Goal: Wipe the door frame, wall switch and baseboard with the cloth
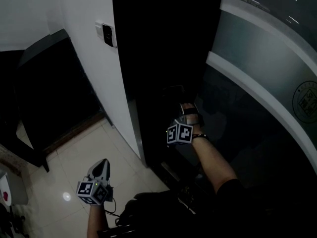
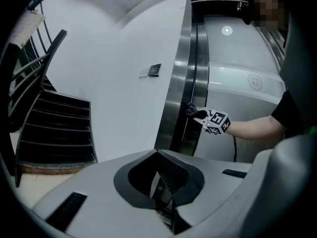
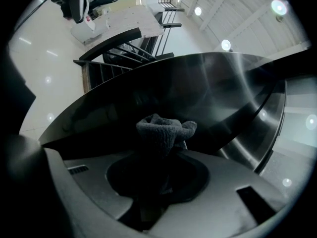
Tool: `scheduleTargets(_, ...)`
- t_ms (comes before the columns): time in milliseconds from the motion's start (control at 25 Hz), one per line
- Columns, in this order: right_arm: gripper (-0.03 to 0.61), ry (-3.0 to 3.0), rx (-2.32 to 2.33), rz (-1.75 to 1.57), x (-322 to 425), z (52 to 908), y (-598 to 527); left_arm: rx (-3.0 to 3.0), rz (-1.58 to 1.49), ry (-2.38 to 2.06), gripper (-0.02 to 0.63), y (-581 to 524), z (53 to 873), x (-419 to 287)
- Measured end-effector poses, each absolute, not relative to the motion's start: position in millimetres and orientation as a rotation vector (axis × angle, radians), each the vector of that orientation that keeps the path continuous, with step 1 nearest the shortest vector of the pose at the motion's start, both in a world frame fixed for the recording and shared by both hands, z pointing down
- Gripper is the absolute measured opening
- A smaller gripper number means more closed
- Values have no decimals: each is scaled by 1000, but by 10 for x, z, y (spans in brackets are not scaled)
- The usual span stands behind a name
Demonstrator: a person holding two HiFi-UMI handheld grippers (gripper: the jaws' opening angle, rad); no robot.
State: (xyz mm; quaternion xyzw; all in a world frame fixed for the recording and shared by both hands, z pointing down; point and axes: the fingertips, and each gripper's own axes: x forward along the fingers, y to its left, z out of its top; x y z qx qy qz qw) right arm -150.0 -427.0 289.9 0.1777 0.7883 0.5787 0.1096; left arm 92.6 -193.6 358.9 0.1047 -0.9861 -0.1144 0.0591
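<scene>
Pale floor tiles [image 1: 74, 157] run up to a white wall [image 1: 74, 14], which ends at a tall door frame [image 2: 181, 83] of brushed steel. In the head view the frame reads almost black. Right of the frame curves a glass wall [image 1: 277, 58] with a pale band across it and one round emblem. Left of the white wall stands one dark staircase [image 2: 54, 128] with a railing.

One wall switch [image 1: 107, 35] sits high on the white wall, just beside the door frame: a dark panel with a small white plate touching its left edge.

Two claws are in view, one in each of the person's hands. The right claw [image 3: 163, 157] is closed on the one cloth [image 3: 166, 130], a dark grey terry bundle that bulges out past the jaw tips. In the right gripper view the cloth stands close against the steel of the door frame, though contact cannot be told for sure. The left gripper view shows the same cloth as a dark wad at the frame's edge, about midway up the visible part, with the right forearm [image 2: 252, 128] stretched out behind it. From the head view the right claw is up against the dark frame, well below the wall switch.

The left claw [image 2: 166, 182] has its jaws together, ribbed pads meeting, with nothing between them. It hangs low over the floor tiles, well apart from the wall and the frame, and faces towards them.
</scene>
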Motion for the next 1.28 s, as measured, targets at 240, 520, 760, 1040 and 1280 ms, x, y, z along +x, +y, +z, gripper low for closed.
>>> scheduleTargets(240, 95, 2336, 563, 1720, -1489, 3118, -4283, 310, -344, -2977, 3, -1955, 3648, 923)
scheduleTargets(520, 95, 2337, 611, 1747, -1470, 3363, -4303, 315, -342, -2962, 3, -1999, 3685, 897)
scheduleTargets(760, 95, 2342, 653, 1781, -1465, 3575, -4314, 297, -343, -2946, 3, -1995, 3741, 862)
scheduleTargets(1040, 95, 2374, 720, 1793, -1468, 3899, -4325, 288, -299, -2924, 3, -1998, 3784, 857)
scheduleTargets(1280, 95, 2402, 764, 1805, -1389, 4129, -4372, 258, -302, -2907, 3, -1970, 3841, 962)
